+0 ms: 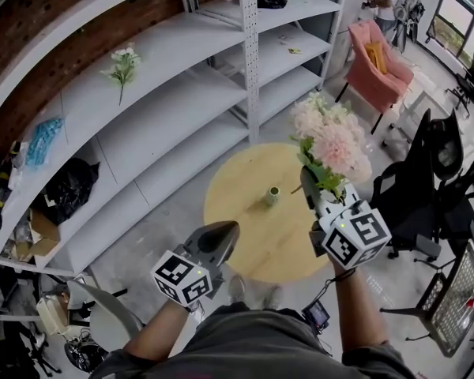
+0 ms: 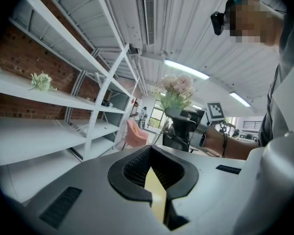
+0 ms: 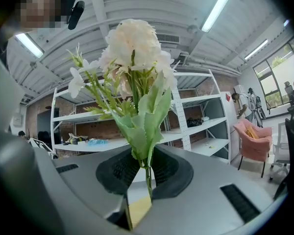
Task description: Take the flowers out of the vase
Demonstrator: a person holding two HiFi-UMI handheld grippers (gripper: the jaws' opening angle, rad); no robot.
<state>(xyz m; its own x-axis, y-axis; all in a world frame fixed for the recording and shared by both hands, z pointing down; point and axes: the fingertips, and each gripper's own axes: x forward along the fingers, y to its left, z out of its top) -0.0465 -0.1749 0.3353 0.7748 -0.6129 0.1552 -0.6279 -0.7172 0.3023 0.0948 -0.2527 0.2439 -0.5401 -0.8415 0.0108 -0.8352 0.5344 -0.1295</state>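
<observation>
My right gripper is shut on the green stem of a bunch of pink and white flowers, held upright in the air over the right side of the round wooden table. In the right gripper view the stem is pinched where the jaws meet, with the blooms above. A small green vase stands on the table with nothing in it. My left gripper hovers over the table's near left edge, shut and holding nothing. The left gripper view shows the bunch from the side.
A white flower sprig lies on the long white shelving at the left. A pink armchair stands at the back right and black office chairs to the right of the table. A black bag sits on a lower shelf.
</observation>
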